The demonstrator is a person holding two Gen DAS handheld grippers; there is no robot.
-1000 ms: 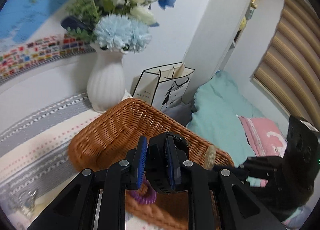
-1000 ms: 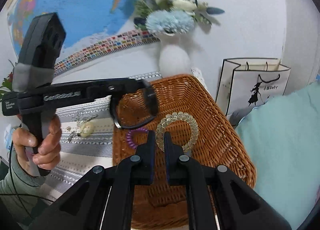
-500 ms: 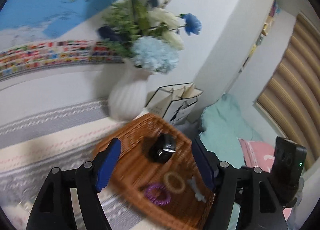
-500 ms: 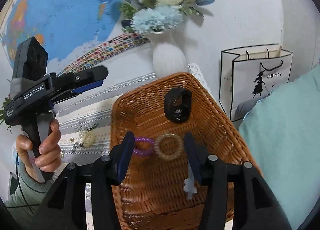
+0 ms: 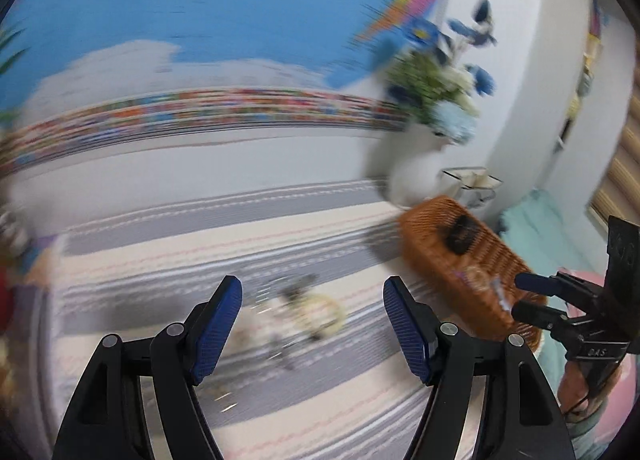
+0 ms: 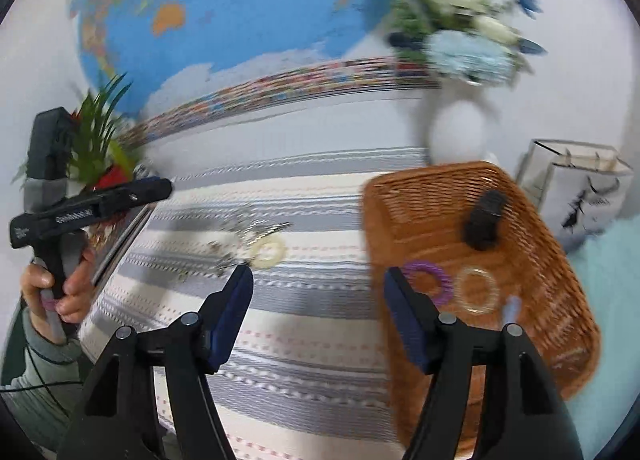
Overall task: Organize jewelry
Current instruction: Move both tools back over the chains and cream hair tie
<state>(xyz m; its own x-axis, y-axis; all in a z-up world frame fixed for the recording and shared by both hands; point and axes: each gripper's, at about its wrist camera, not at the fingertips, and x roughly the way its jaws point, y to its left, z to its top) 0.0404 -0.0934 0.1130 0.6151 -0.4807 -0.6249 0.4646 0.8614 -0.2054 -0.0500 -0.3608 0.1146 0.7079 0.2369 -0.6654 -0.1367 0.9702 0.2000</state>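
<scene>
A wicker basket [image 6: 532, 340] at the right holds a black band [image 6: 484, 222], a purple coil tie [image 6: 430, 280], a clear coil ring [image 6: 478, 290] and a pale clip [image 6: 512, 308]. The basket shows blurred in the left wrist view [image 5: 424, 236]. A cream ring [image 6: 270, 250] and metal jewelry [image 6: 240, 230] lie on the striped cloth; they are blurred in the left wrist view [image 5: 316, 312]. My left gripper [image 5: 312, 324] is open and empty above them. My right gripper [image 6: 318, 312] is open and empty beside the basket.
A white vase of flowers [image 6: 460, 128] stands behind the basket, with a paper bag [image 6: 580, 184] to its right. A potted plant [image 6: 100, 140] stands at the cloth's left end. A world map covers the wall. A teal cushion [image 5: 536, 228] lies to the right.
Both grippers opened and dropped the black band and the clear coil ring into the basket. Both then swung left, away from the basket, toward the jewelry on the cloth.
</scene>
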